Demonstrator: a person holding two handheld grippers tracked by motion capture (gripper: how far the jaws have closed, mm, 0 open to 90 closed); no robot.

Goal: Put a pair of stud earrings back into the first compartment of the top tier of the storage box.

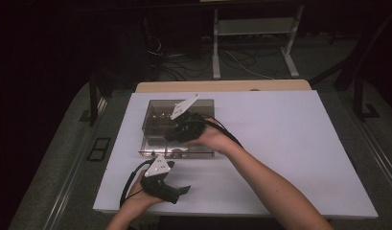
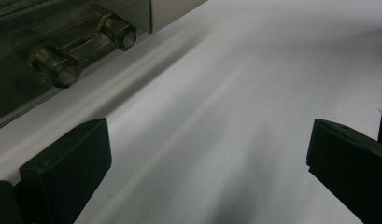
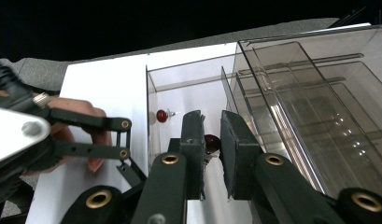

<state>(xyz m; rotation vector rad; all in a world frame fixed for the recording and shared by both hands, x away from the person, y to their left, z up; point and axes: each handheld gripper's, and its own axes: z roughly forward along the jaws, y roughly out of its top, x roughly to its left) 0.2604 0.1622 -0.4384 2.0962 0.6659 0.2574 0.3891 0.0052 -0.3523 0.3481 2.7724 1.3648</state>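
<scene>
The left gripper [image 1: 184, 190] sits low near the person, held in the left hand [image 1: 136, 196]. Its two black jaws are spread wide apart with nothing between them. The right arm [image 1: 270, 187] reaches forward across the body. The right hand [image 1: 213, 139] holds the right gripper [image 3: 211, 140], tipped downward, jaws almost together.

A white table [image 1: 289, 143] stands on grey carpet [image 1: 54, 158]; beyond it, a white metal frame [image 1: 253, 28] (cables [image 1: 184, 62] beside it) in darkness.
</scene>
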